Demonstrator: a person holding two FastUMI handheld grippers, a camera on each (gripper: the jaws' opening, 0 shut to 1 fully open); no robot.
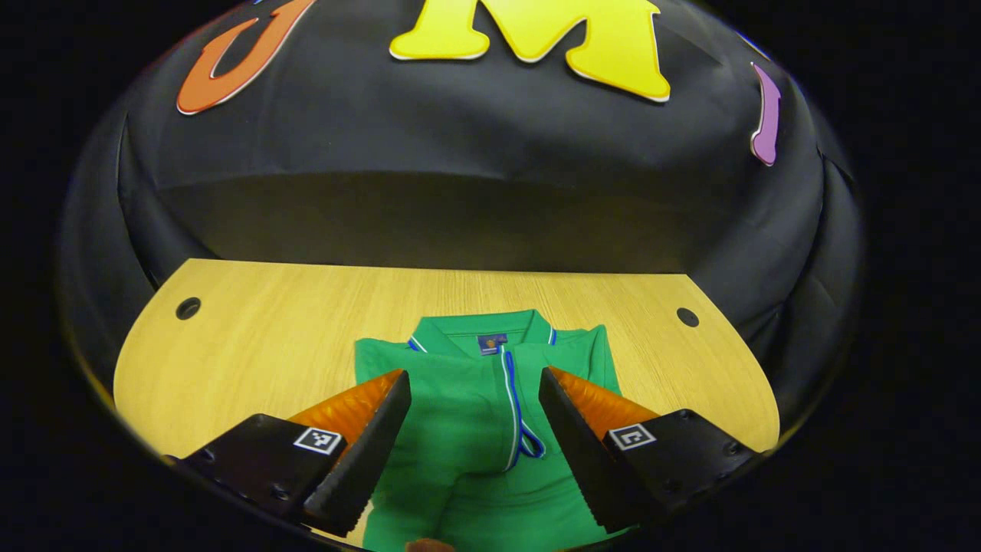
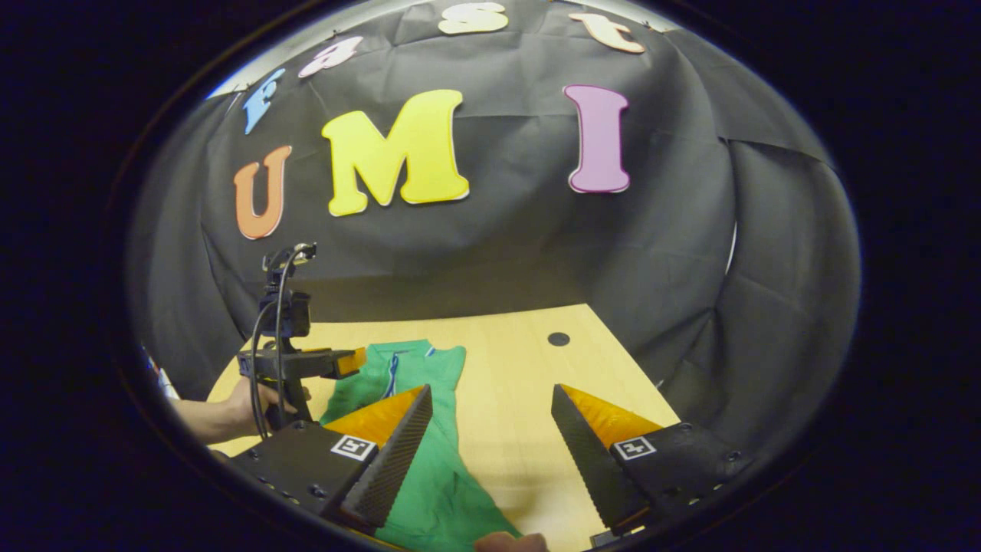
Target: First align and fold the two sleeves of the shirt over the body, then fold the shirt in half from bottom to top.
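Your green shirt (image 1: 475,429) lies flat on the wooden table (image 1: 260,337), collar away from you.

Your left gripper (image 1: 475,379) hangs over the shirt's chest with its jaws spread wide, holding nothing (the blue-trimmed placket runs up between the fingers). Your right gripper (image 2: 490,395) is also wide open and empty, over bare table just beside the shirt's edge. In the right gripper view, your hand (image 2: 257,399) holds the left gripper above the shirt's far side.

The left gripper (image 1: 475,383) hangs level, jaws wide apart. The right gripper (image 2: 490,399) gapes too. A hand (image 2: 257,399) grips the left one's handle.
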